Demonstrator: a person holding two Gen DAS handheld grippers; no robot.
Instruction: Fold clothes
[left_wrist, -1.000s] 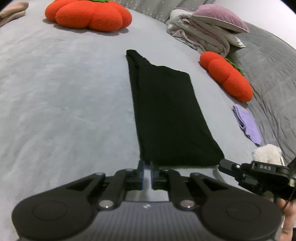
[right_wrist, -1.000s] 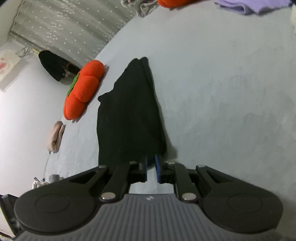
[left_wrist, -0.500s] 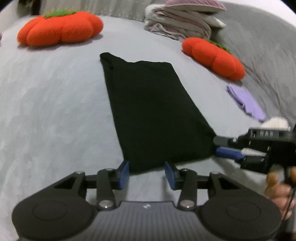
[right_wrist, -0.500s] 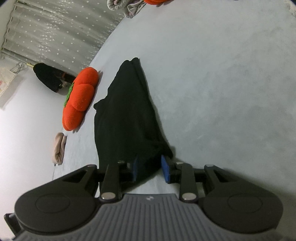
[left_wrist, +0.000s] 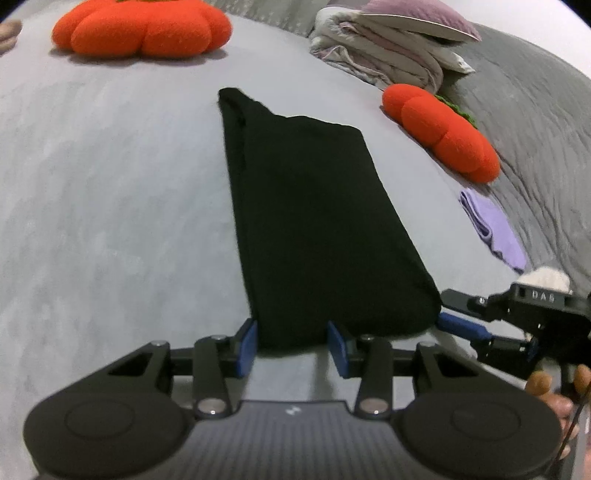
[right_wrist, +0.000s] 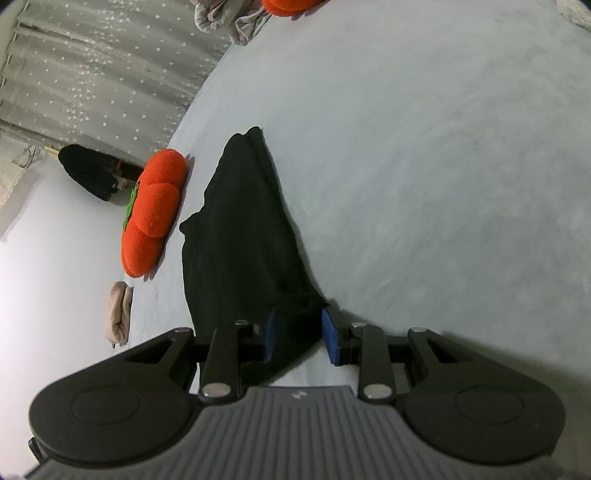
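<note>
Black fabric garment (left_wrist: 310, 229), folded lengthwise into a long narrow strip, lies flat on the pale grey bed (left_wrist: 110, 221), running from lower centre of the left wrist frame up toward the top. Change since a second ago: both sets of fingers were nearly shut at the near hem, now both stand part open. Left gripper (left_wrist: 291, 345): blue fingers (left_wrist: 246, 345) straddle the near left corner of the strip, cloth between them but not pinched. Right gripper (right_wrist: 300, 338), lower centre of its own frame: fingers part open around the near right corner, cloth bunched slightly between, no squeeze seen. So nothing is held by either one.

Reading: the hem looks released after a lengthwise fold, or the fingers are being reset for a fresh grasp; cannot say which. The strip is not yet folded across its length, so likely next is regripping both near corners and carrying them to the far end.

Round orange plush cushion (left_wrist: 142, 27) sits upper left, small lilac folded cloth (left_wrist: 493, 229) at right edge, both clear of the garment.
</note>
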